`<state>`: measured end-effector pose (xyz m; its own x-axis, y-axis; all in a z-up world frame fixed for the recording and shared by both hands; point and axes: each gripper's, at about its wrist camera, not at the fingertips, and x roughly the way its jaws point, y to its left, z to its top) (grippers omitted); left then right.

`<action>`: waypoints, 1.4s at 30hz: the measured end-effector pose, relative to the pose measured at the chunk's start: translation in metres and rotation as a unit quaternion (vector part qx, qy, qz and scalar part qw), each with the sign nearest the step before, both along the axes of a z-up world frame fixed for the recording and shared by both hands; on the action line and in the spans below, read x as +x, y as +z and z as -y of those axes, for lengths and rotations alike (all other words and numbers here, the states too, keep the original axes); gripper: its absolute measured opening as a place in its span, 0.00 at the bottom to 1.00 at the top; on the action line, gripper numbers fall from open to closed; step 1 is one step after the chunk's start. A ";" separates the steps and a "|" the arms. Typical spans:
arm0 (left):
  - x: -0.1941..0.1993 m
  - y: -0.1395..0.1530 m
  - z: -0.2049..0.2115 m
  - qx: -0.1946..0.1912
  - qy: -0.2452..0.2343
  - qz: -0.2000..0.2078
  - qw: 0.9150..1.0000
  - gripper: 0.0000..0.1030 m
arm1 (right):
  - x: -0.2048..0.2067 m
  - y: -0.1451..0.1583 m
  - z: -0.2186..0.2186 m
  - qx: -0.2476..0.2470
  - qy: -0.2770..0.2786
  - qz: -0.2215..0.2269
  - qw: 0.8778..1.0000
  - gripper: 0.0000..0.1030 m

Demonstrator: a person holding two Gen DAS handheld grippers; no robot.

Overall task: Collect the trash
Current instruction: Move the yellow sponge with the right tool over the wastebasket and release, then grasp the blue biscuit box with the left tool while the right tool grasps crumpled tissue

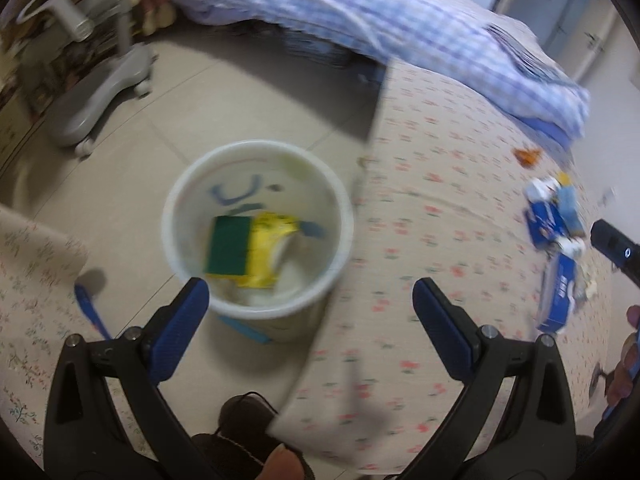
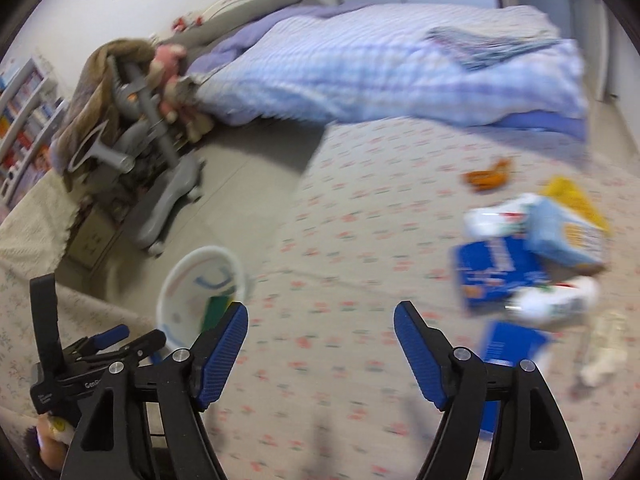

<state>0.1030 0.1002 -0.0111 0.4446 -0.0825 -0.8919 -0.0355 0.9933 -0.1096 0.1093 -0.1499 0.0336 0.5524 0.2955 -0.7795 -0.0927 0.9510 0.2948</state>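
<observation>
left gripper (image 1: pixel 311 296): black plastic arms, ribbed blue pads, silver screws | right gripper (image 2: pixel 321 323): same build, white lettering on the neighbouring black clamp body, blurred, possibly "Gen" | skin: bare fingertip (image 1: pixel 285 462) at lower edge

White bin (image 1: pixel 256 152) holds a green-yellow sponge (image 1: pixel 230 246) (floor beside bed); blue cartons (image 2: pixel 496 272) litter the bedsheet.

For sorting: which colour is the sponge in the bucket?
Green rectangular sponge; clearest in left wrist view.

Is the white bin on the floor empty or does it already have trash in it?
Not empty: the white bin holds a green-and-yellow sponge and a yellow wrapper.
</observation>
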 end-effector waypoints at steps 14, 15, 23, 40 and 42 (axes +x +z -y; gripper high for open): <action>0.004 0.002 0.141 -0.036 -0.108 -0.018 0.993 0.98 | -0.052 -0.005 0.165 -0.007 -0.120 0.003 0.993 0.77; 0.002 0.001 0.153 -0.040 -0.116 -0.021 0.992 0.98 | -0.054 -0.007 0.174 -0.005 -0.128 0.001 0.992 0.77; -0.008 -0.024 0.230 -0.056 -0.180 -0.057 0.980 0.95 | -0.061 -0.036 0.223 -0.004 -0.166 -0.031 0.986 0.77; -0.012 -0.049 0.282 -0.073 -0.233 -0.077 0.967 0.48 | -0.053 -0.072 0.260 0.041 -0.182 -0.086 0.979 0.77; -0.013 -0.045 0.279 -0.069 -0.235 -0.069 0.967 0.48 | -0.049 -0.077 0.259 0.049 -0.182 -0.093 0.978 0.77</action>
